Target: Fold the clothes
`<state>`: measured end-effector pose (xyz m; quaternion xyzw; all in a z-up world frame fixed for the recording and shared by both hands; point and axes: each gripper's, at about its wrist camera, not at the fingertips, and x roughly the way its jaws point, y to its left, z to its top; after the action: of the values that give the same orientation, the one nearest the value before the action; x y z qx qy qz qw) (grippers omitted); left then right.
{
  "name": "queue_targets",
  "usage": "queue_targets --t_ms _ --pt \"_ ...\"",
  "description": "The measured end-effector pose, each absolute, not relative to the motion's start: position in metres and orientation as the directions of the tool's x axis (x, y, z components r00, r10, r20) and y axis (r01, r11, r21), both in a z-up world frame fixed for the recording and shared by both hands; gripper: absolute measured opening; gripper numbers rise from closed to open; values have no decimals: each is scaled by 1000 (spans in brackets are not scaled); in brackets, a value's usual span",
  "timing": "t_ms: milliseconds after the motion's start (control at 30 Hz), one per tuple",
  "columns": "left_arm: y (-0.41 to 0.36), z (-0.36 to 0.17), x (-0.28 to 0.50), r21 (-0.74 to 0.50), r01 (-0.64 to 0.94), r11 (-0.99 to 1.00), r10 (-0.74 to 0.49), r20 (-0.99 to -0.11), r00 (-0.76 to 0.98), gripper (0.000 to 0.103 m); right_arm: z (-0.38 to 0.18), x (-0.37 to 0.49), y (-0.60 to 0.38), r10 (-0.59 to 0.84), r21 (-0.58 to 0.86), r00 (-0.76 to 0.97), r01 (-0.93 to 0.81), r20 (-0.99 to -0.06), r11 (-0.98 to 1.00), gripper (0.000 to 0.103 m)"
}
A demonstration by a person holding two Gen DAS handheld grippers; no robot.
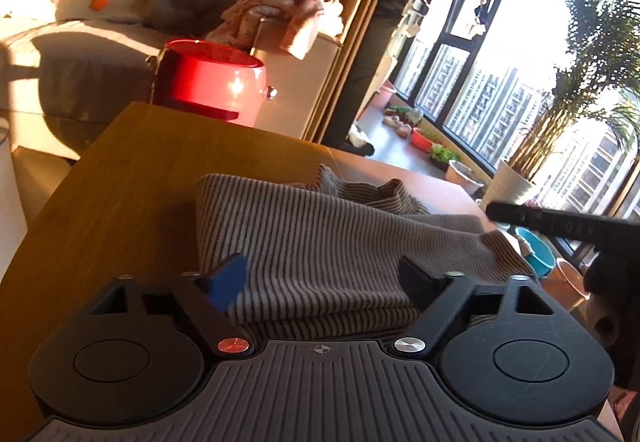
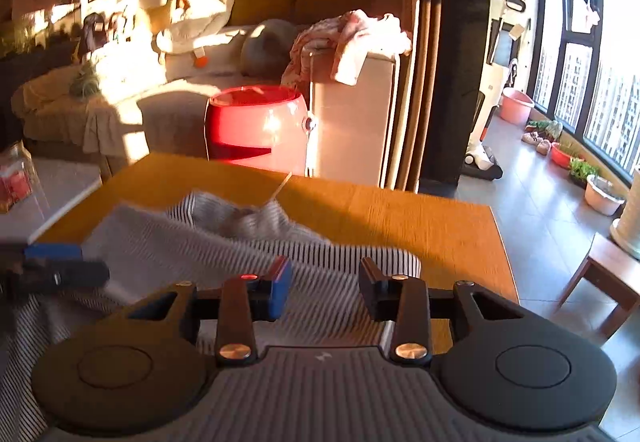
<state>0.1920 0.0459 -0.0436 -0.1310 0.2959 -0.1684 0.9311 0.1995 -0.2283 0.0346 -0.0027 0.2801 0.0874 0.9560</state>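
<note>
Across the middle of both views: wooden tabletop [image 1: 120, 170], lit by low sun. Behind it, upper left of the frame, a sofa [image 1: 60, 54] and a red bin [image 1: 208, 82].

On the tabletop, centre of the frame: striped top [image 1: 320, 242], grey-brown with fine dark stripes, ribbed knit. Lies folded over in layers; stacked edges show at the lower centre of the left view. Far edge rumpled, with what looks like a neckline or cuff bunched up.

Handling, by judgement: light, soft, limp; will sag and slide on smooth wood. Best taken at a folded edge or corner, pinching all layers together, one hold on each side, so the layers don't slip apart.

Left hand-held gripper [image 1: 322, 278]: jaws stand fairly wide, astride the near part of the top; pads not pressing the cloth.

Right hand-held gripper [image 2: 326, 290]: jaws narrower, gap clear, cloth seen beneath and between them, nothing pinched. View blurred.
</note>
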Motion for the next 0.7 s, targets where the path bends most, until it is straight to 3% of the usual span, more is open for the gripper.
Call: queue_targets --t_ms 33,100,433,467,600,700 --pt "47 -46 193 -343 228 911 -385 -513 768 61 40 211 -229 193 102 818 -164 -542 981 41" --pt "49 -47 194 -356 232 905 -396 -508 765 62 37 239 -221 212 143 798 -158 -565 977 46" --pt "49 -49 192 -379 272 885 -442 -494 749 82 -21 313 -171 152 38 726 -171 -670 985 57" --pt "49 -49 193 -382 275 882 -446 -493 747 84 -21 312 -171 154 36 726 -176 -670 984 55" --pt "52 -50 195 -401 282 872 -463 -484 743 89 -19 305 -167 122 -4 744 -166 -657 986 27" --pt "55 -49 196 -420 284 862 -475 -472 743 92 -18 299 -166 112 -16 755 -160 -647 987 18"
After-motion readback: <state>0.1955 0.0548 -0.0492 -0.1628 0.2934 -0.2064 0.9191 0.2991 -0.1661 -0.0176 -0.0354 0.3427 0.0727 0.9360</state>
